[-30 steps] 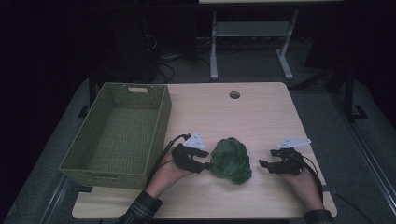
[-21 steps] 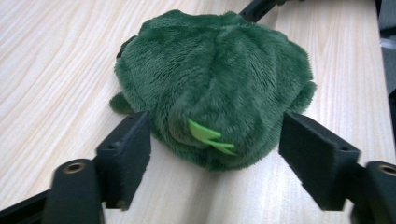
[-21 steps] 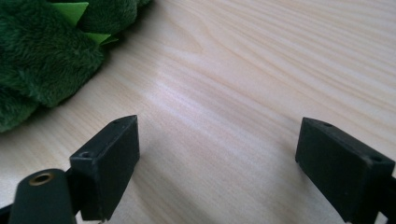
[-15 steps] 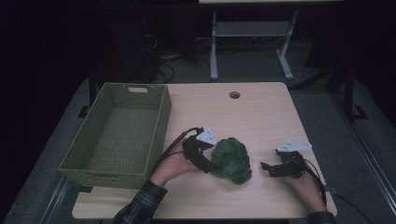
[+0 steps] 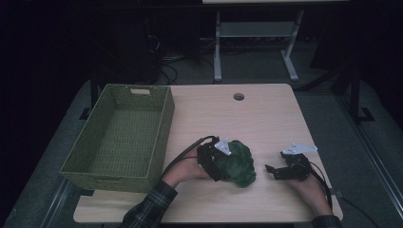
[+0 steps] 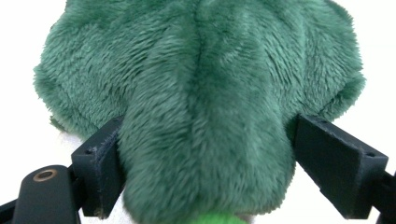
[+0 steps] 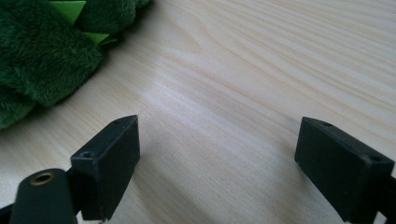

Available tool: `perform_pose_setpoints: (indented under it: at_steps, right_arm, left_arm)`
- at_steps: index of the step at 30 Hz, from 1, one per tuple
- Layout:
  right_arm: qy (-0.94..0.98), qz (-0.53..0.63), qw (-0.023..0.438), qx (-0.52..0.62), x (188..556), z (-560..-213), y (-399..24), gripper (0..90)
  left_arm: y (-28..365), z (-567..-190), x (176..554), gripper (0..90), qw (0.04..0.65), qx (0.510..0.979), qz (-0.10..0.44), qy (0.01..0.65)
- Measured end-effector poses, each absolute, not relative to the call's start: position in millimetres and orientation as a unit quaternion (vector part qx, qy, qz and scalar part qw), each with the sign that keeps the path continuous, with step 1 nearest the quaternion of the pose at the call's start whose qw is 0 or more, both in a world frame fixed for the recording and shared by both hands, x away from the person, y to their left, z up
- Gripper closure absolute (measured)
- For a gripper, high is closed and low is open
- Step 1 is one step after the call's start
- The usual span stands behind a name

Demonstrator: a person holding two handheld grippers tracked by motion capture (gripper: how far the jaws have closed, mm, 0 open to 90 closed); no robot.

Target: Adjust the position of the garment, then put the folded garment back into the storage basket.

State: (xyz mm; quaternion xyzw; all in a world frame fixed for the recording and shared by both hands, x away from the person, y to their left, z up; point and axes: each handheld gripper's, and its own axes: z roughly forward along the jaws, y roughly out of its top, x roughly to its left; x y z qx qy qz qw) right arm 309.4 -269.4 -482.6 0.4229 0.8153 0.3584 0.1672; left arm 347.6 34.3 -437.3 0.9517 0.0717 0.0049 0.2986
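1. The left gripper [image 5: 223, 164] sits at the left side of the green plush toy [image 5: 237, 162]. Its jaws have just been opening. They stand wide, with a fat fold of the toy's fur between them.
2. In the left gripper view, the fur [image 6: 201, 107] bulges out to both black jaws. It brushes their inner sides, but the jaws are spread, not squeezing.
3. The right gripper [image 5: 272, 171] rests low over the table [image 5: 266, 118], to the right of the toy and apart from it. Its jaws are wide too, and they have just been opening.
4. In the right gripper view, bare wood [image 7: 243, 93] lies between the jaws. The toy [image 7: 42, 56] is off at the far left, with light green bits on it.
5. The toy lies on the table near the front edge, about in the middle, between the two grippers.
6. A green woven basket [image 5: 121, 135] stands on the left part of the table, well apart from the toy.
7. A small round hole [image 5: 238, 96] is in the table top at the far side.
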Motion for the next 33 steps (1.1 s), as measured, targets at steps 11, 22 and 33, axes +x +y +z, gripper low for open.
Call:
perform_pose_setpoints:
  at_steps: [11,22,33]
  right_arm:
    - [0.814,0.358,0.169,0.425,310,-483,-270,13.8]
    - [0.813,0.357,0.169,0.427,310,-483,-270,13.9]
    - [0.812,0.356,0.17,0.431,310,-483,-270,14.0]
  left_arm:
    - [29,-449,346,16.2,0.275,0.959,0.029,0.064]
    - [29,-447,351,49.8,0.265,0.96,0.035,0.078]
    - [30,-442,356,70.2,0.256,0.962,0.006,0.093]
